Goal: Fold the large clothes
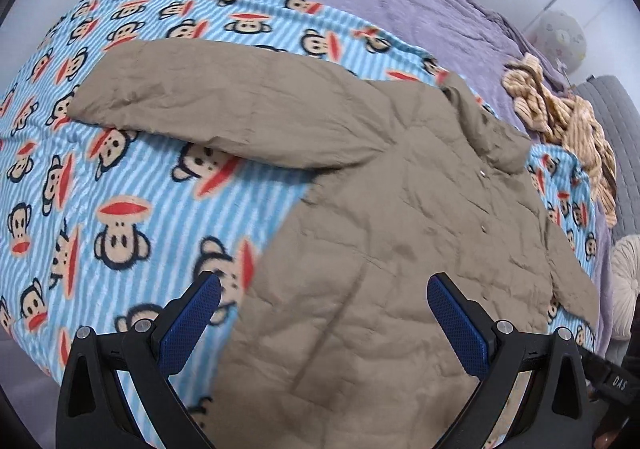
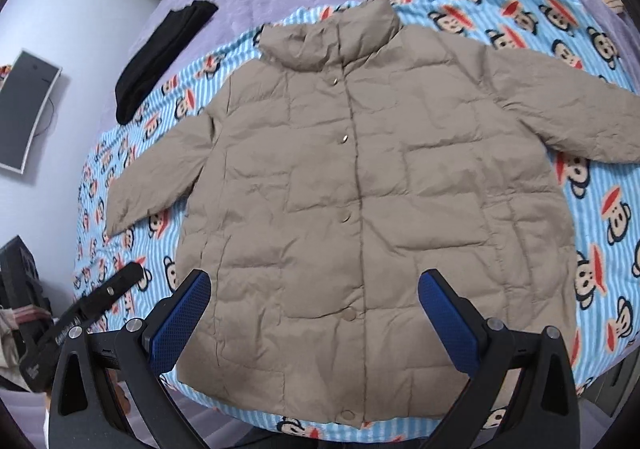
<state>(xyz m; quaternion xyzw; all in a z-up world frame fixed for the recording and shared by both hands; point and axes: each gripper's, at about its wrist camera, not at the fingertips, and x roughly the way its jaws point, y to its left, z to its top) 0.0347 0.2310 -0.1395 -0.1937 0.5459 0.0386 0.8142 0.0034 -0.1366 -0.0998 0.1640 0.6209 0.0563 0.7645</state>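
Beige puffer jacket lies flat, sleeves spread, on a monkey-print blanket. Left gripper and right gripper hover above, fingers wide apart, holding nothing.

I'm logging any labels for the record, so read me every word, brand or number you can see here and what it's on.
"DAS": white letters on the black gripper body at the left view's lower right edge.
White print on the black gripper body at the right view's lower left: too blurred to read.
Tan jacket, monkey blanket: no text.
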